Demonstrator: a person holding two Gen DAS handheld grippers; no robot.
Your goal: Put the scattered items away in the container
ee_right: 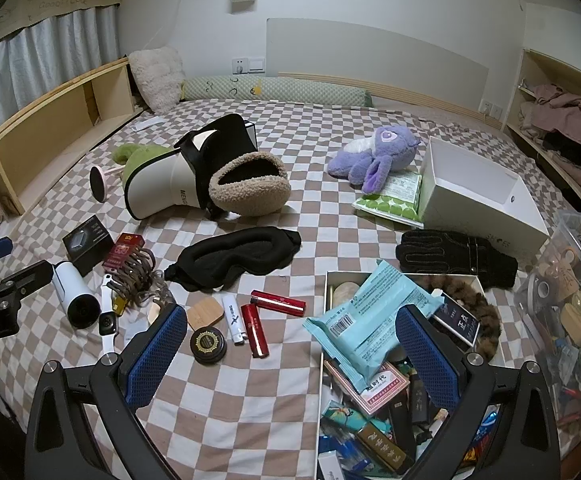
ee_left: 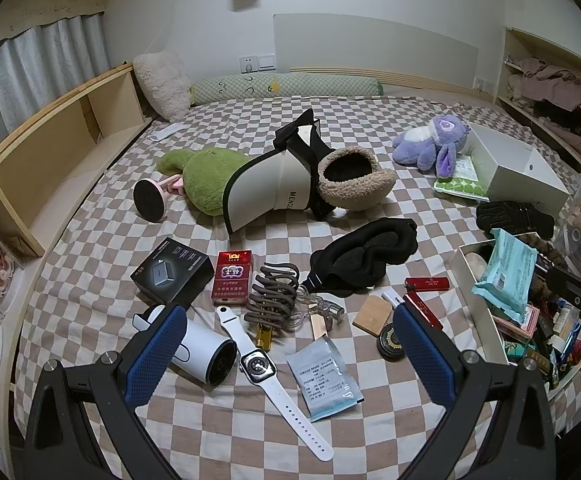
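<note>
Small items lie scattered on a checked bedspread. A white cardboard box (ee_right: 326, 312) at the right holds several packs, with a light blue wipes pack (ee_right: 366, 320) on top; it also shows in the left wrist view (ee_left: 475, 300). My left gripper (ee_left: 286, 344) is open and empty above a white smartwatch (ee_left: 268, 376), a foil sachet (ee_left: 324, 380) and a brown hair claw (ee_left: 272, 294). My right gripper (ee_right: 290, 354) is open and empty, over the box's left edge, near a round black tin (ee_right: 209, 345) and red lighters (ee_right: 255, 330).
A white cap (ee_left: 274, 186), a fleece hat (ee_left: 356, 180), green (ee_left: 204, 176) and purple plush toys (ee_left: 434, 142), a black eye mask (ee_left: 366, 256), a black glove (ee_right: 454, 256), an empty white box (ee_right: 478, 196) and a clear bin (ee_right: 570, 304) lie around. Wooden shelves flank the bed.
</note>
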